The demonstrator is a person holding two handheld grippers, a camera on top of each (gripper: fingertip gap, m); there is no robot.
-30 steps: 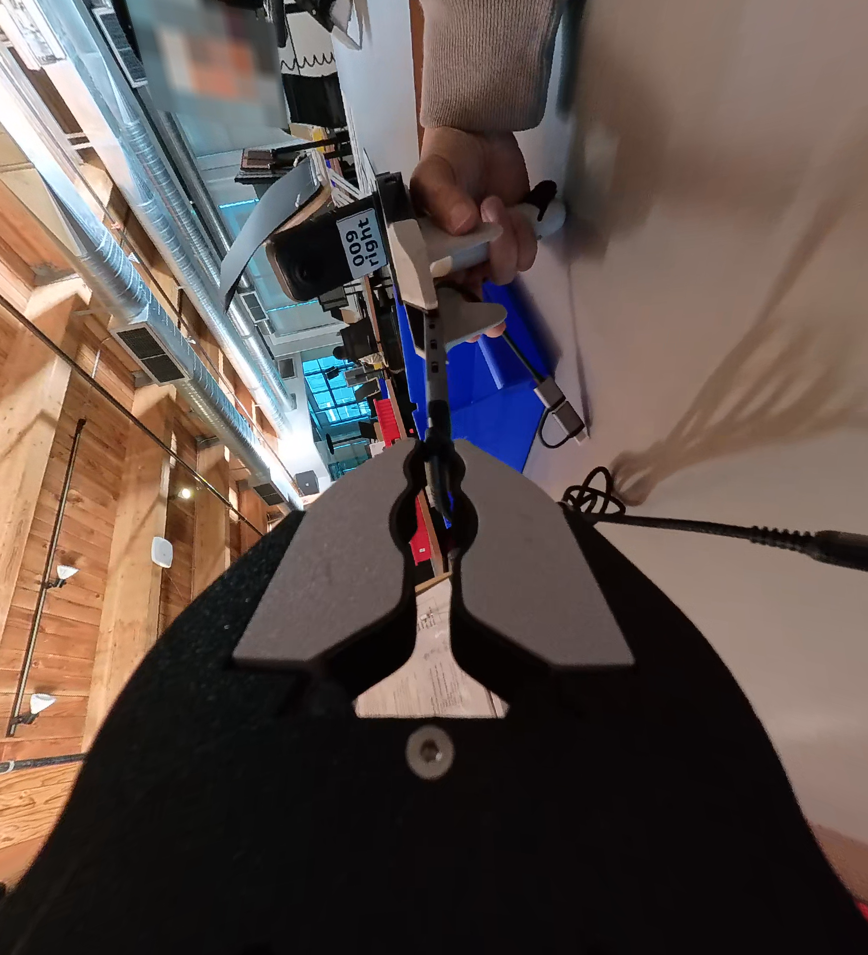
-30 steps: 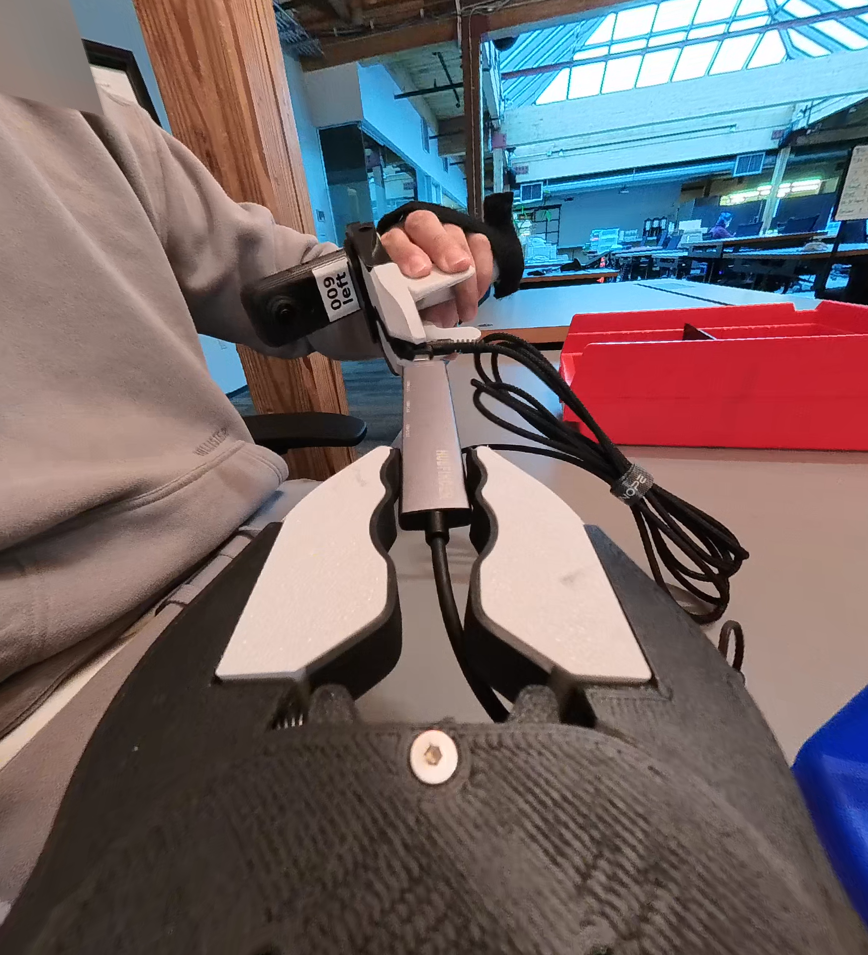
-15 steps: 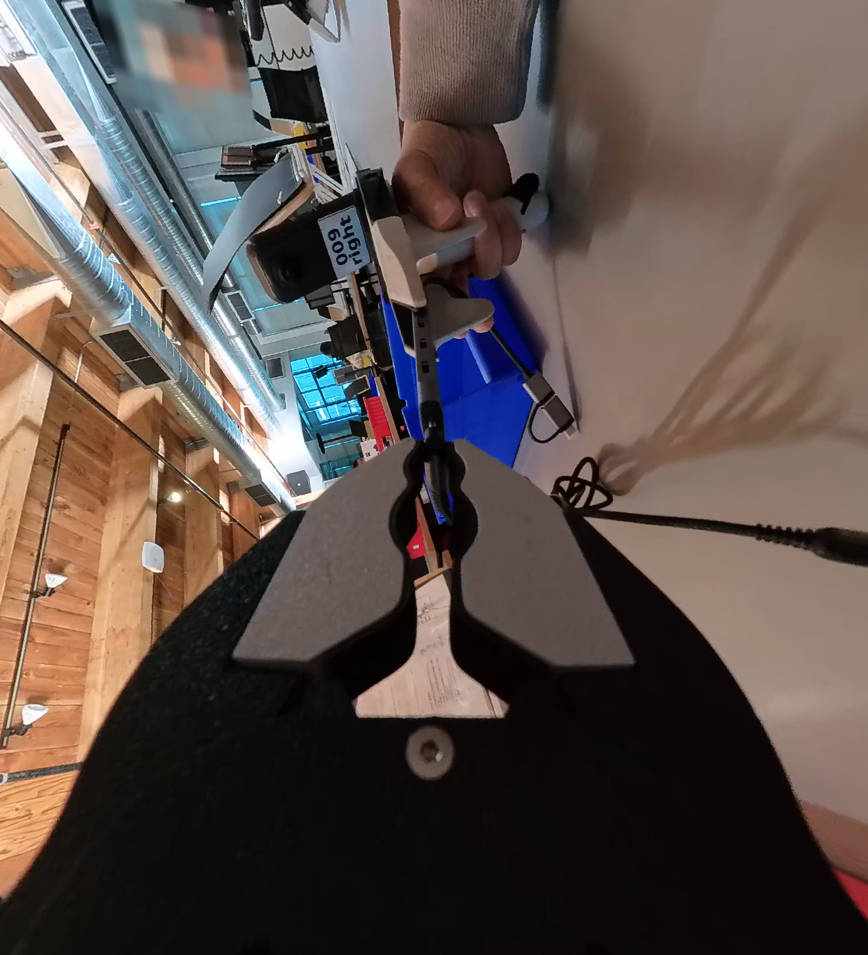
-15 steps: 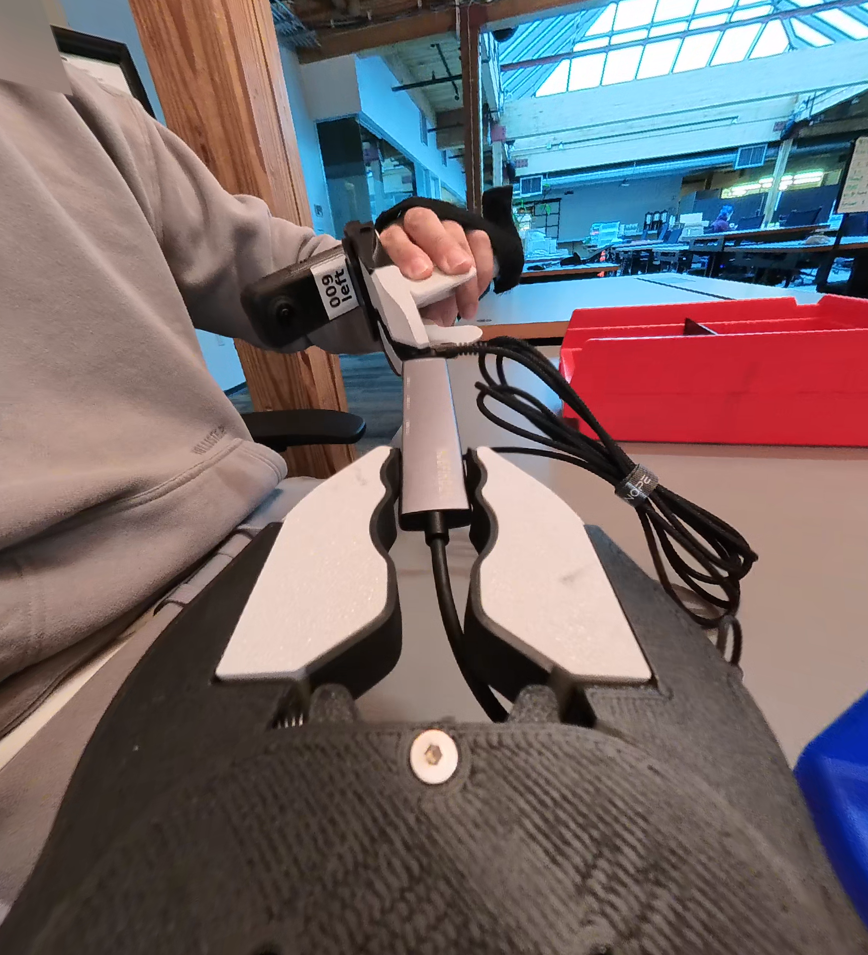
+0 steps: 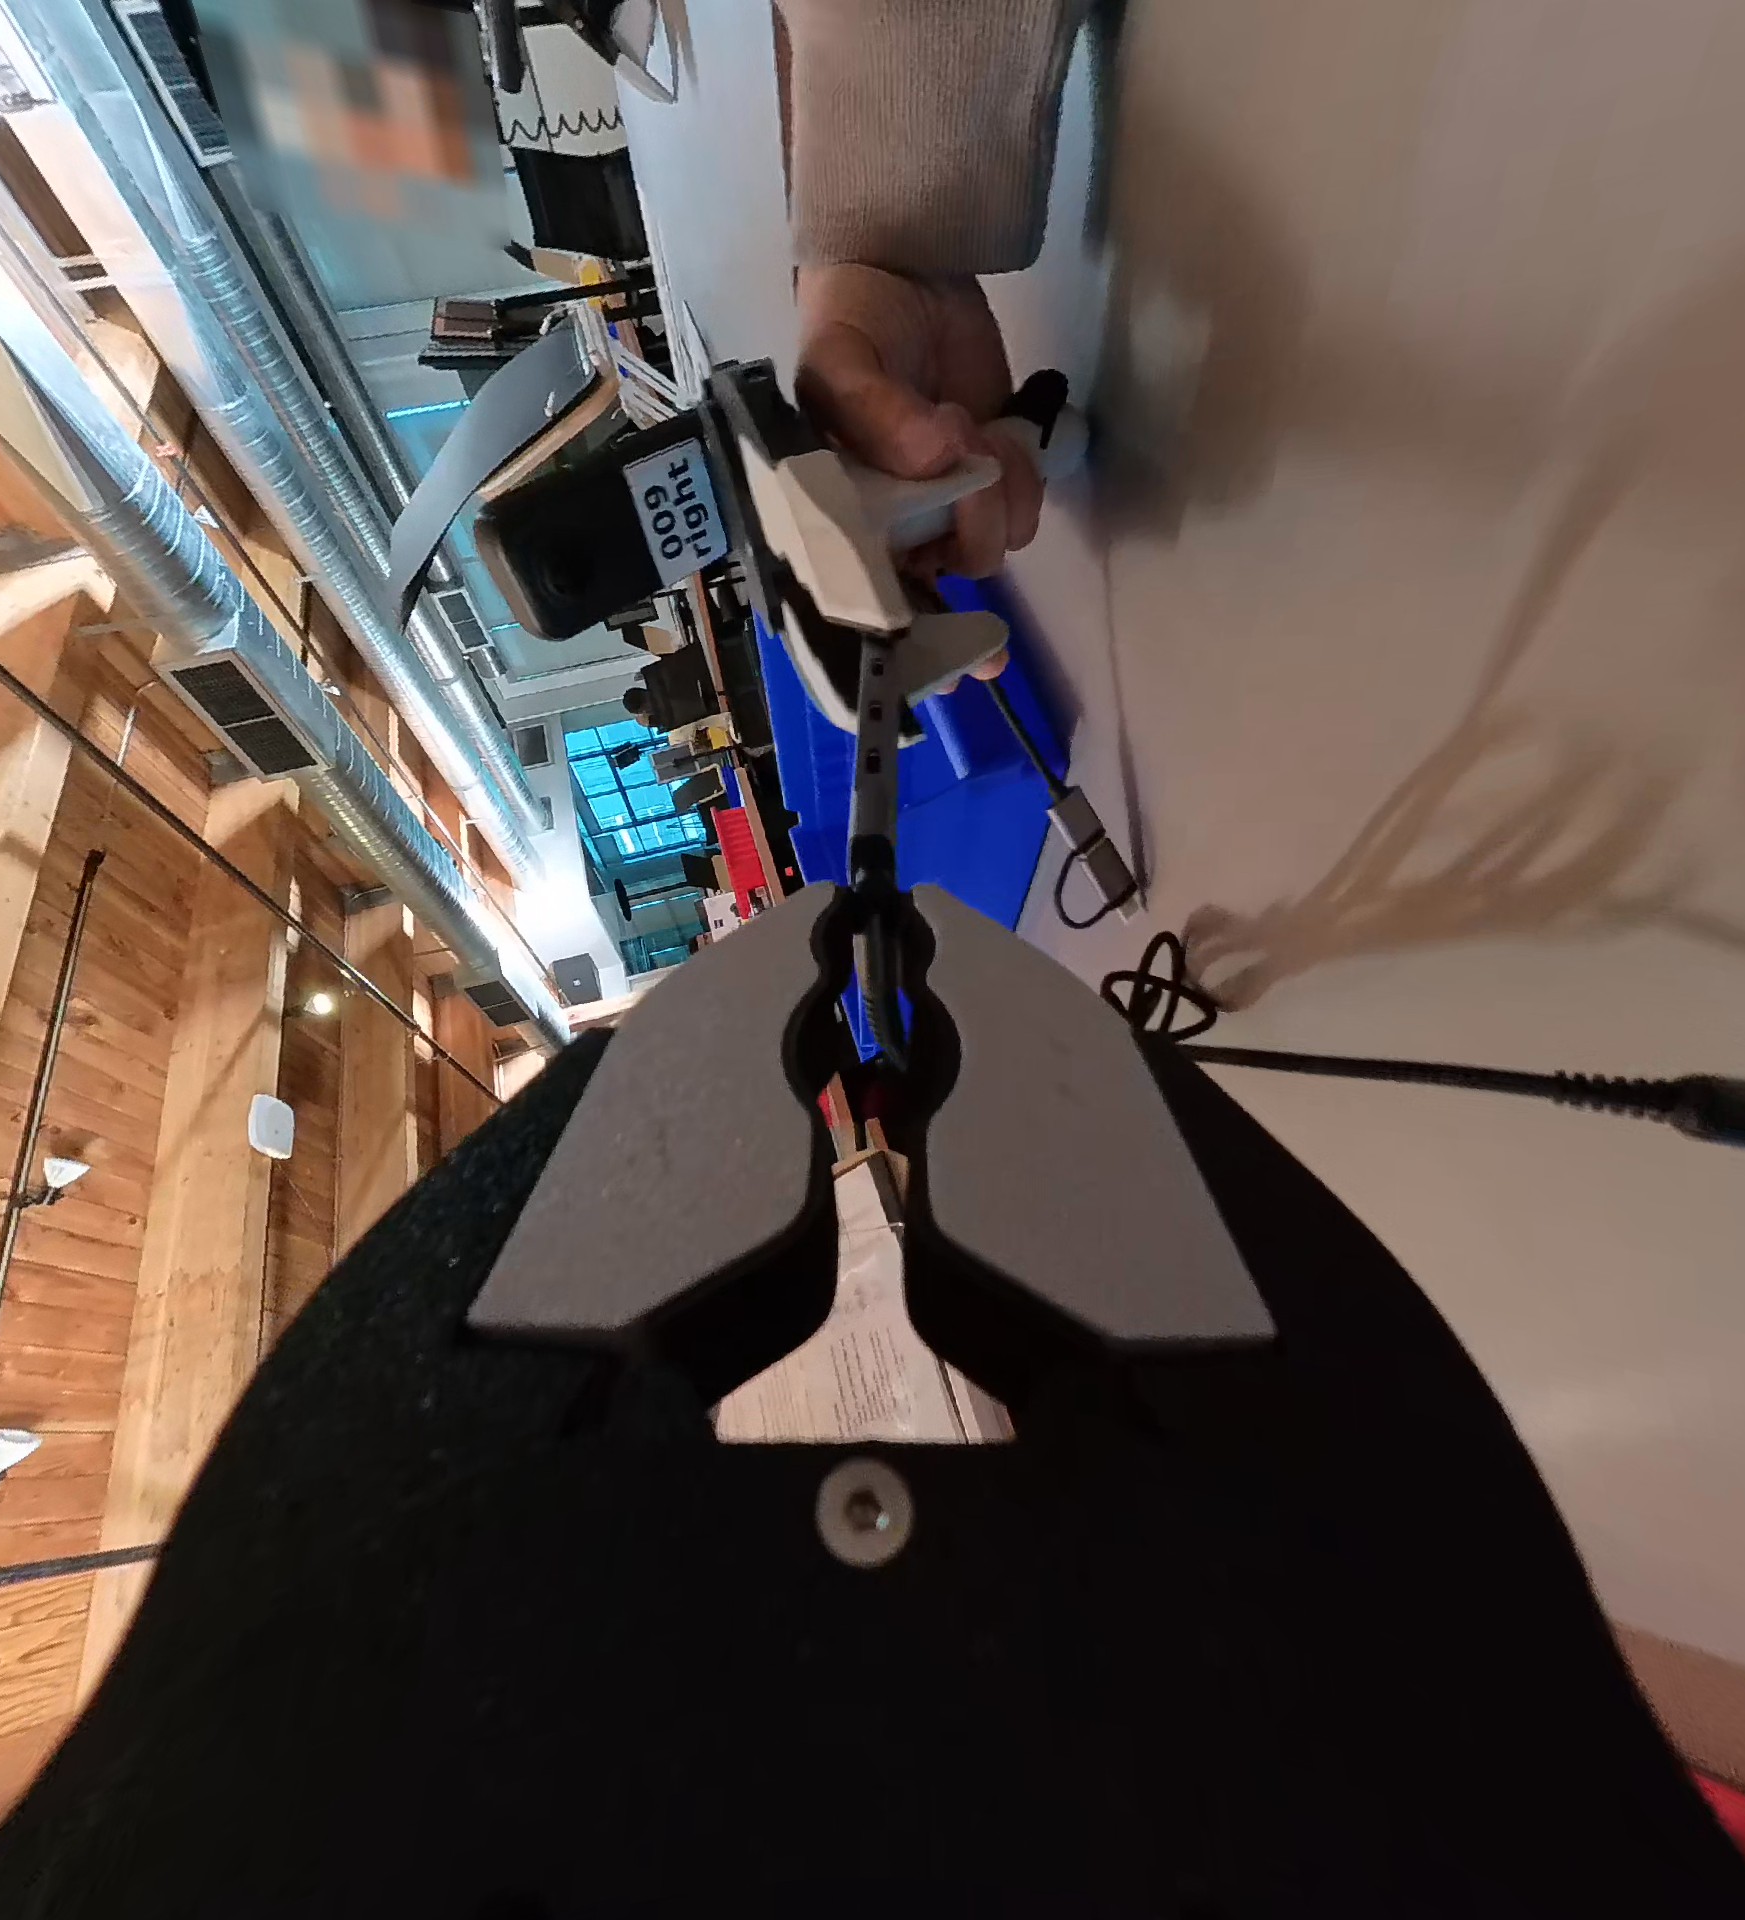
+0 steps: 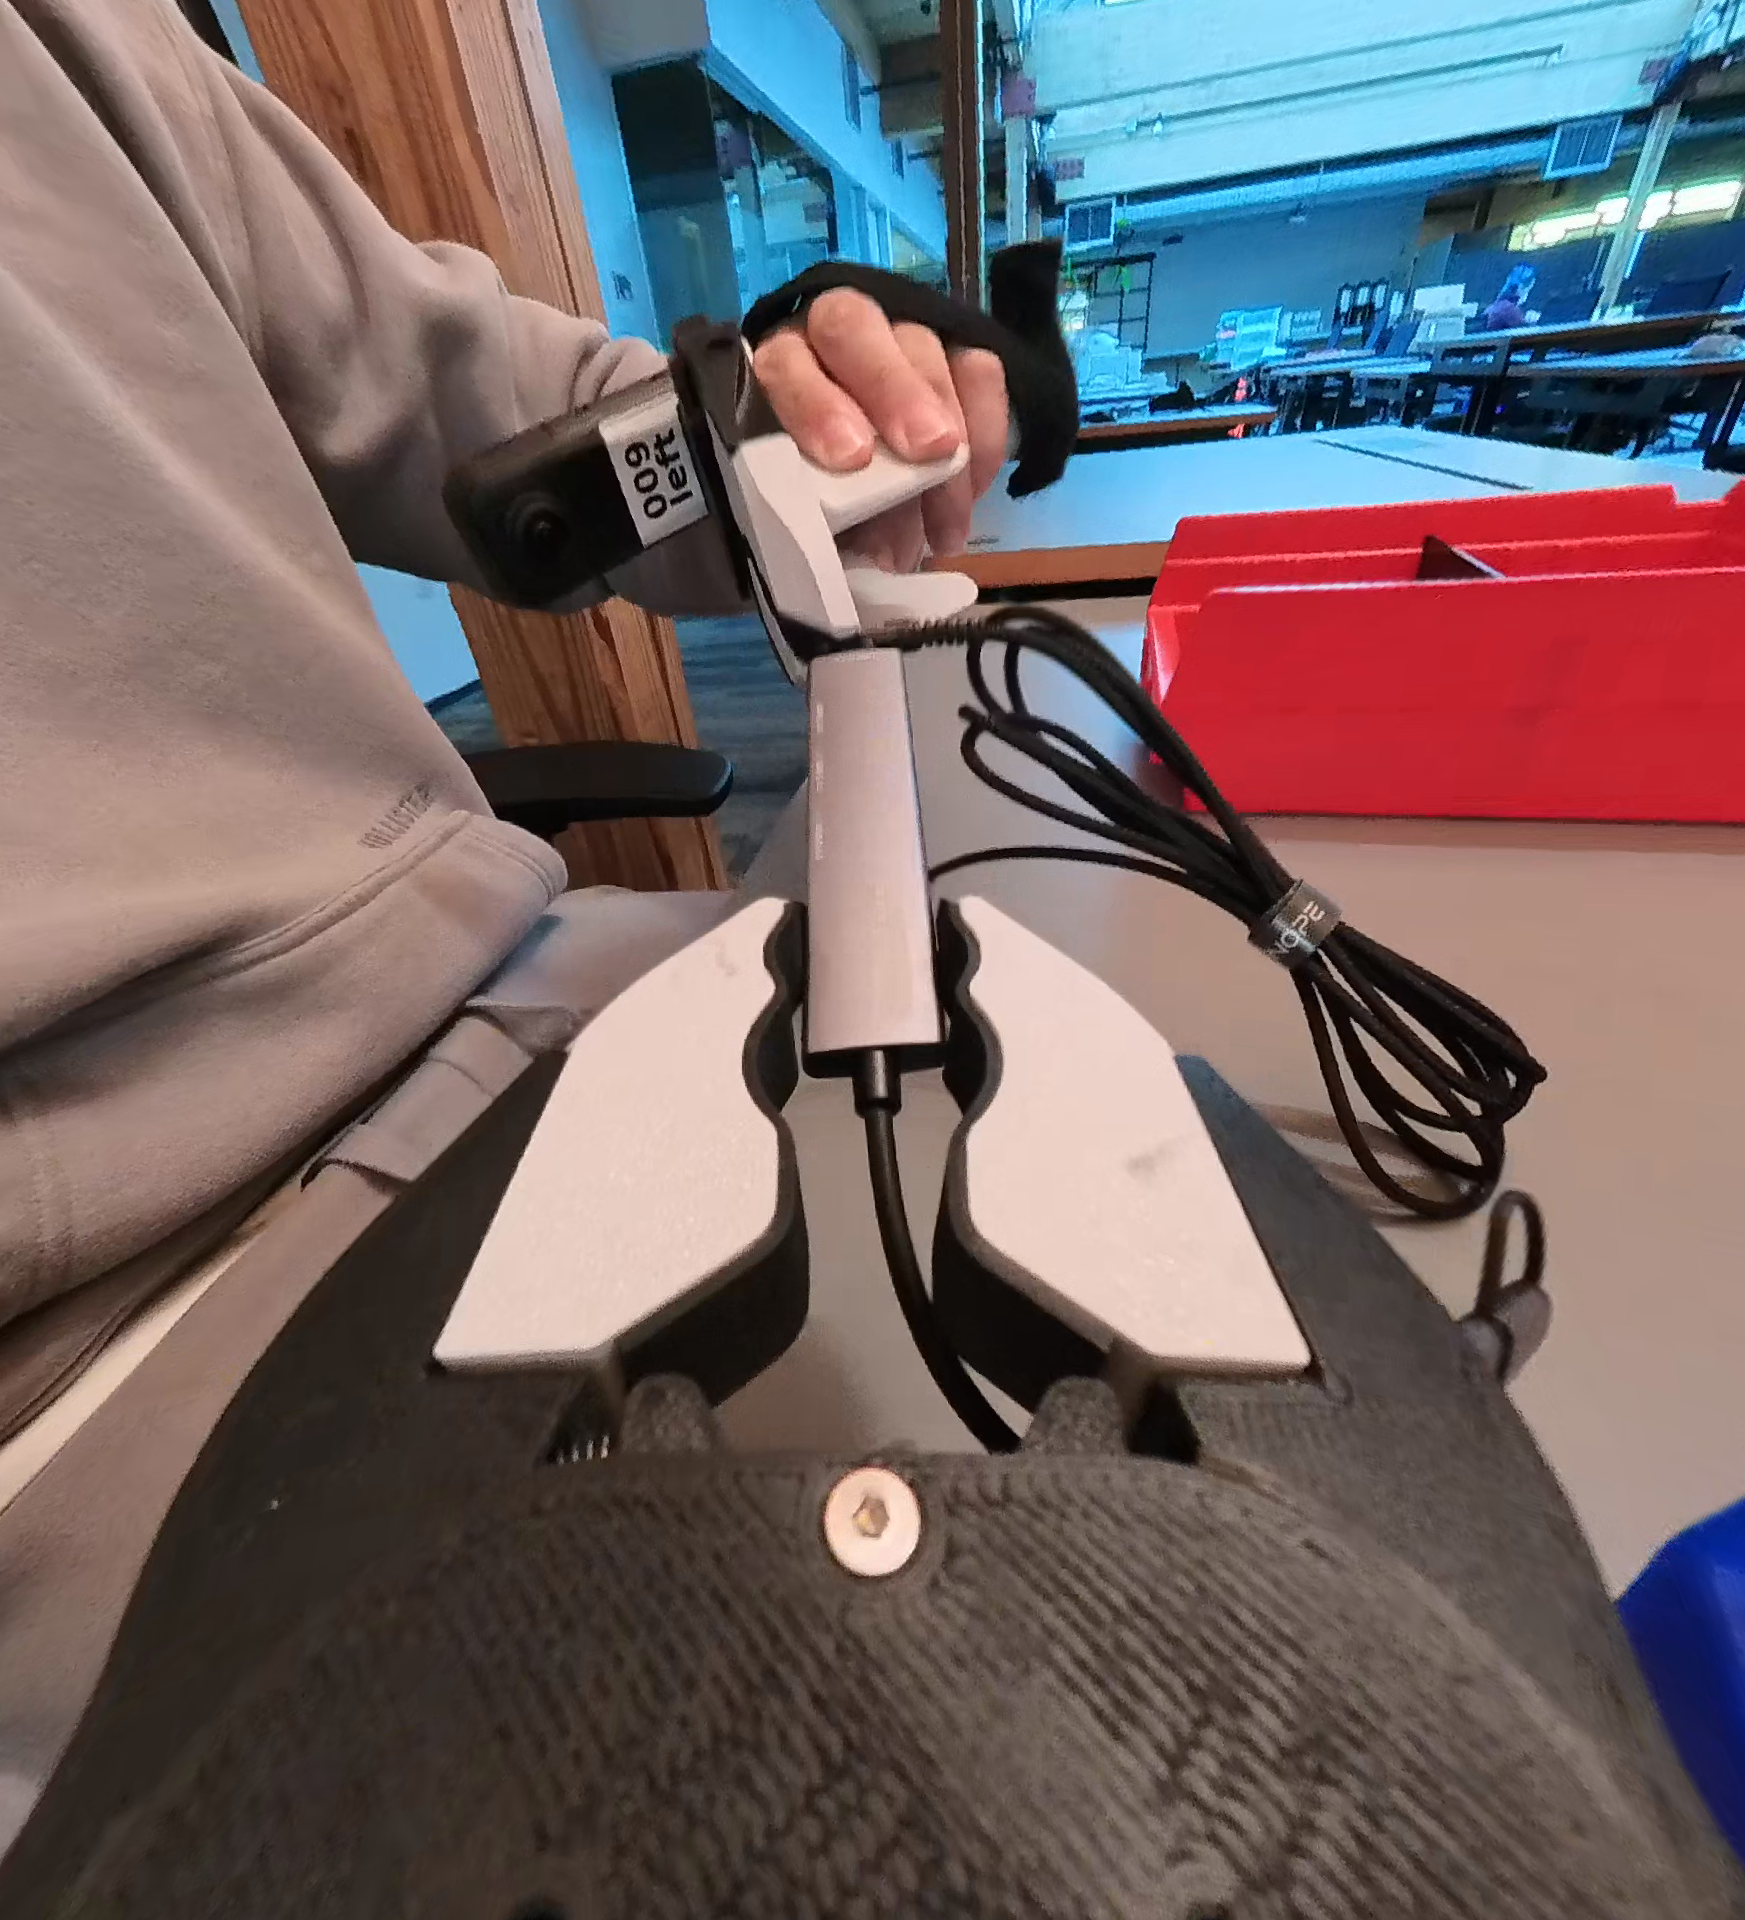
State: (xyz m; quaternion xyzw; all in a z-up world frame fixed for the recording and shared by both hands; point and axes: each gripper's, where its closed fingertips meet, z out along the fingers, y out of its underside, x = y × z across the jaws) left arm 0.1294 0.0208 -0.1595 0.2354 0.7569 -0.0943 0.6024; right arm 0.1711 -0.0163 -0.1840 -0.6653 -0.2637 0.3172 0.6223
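Observation:
My right gripper [image 6: 870,914] is shut on the near end of a slim grey hub [image 6: 863,831] and holds it above the table. The hub's own black lead runs back between the fingers. My left gripper [image 5: 873,914] is shut on a black cable plug [image 5: 878,977] that meets the hub's far end [image 5: 873,748]. That gripper also shows in the right wrist view [image 6: 847,623], where the black cable bundle [image 6: 1263,883], bound with a strap, hangs from it onto the table. The right gripper shows in the left wrist view [image 5: 889,644].
A red bin [image 6: 1491,665] stands on the grey table [image 6: 1626,1039] at the back right. A blue bin [image 6: 1741,1662] is at the near right. A person's grey sleeve [image 6: 172,520] and a wooden post [image 6: 494,208] are on the left. A small adapter [image 5: 1096,857] dangles from the hub's lead. Some 7 cm of space lies between my two pairs of fingers.
Both grippers keep their grips. The hub and both grippers have shifted slightly, and the hanging cable bundle has swung a little.

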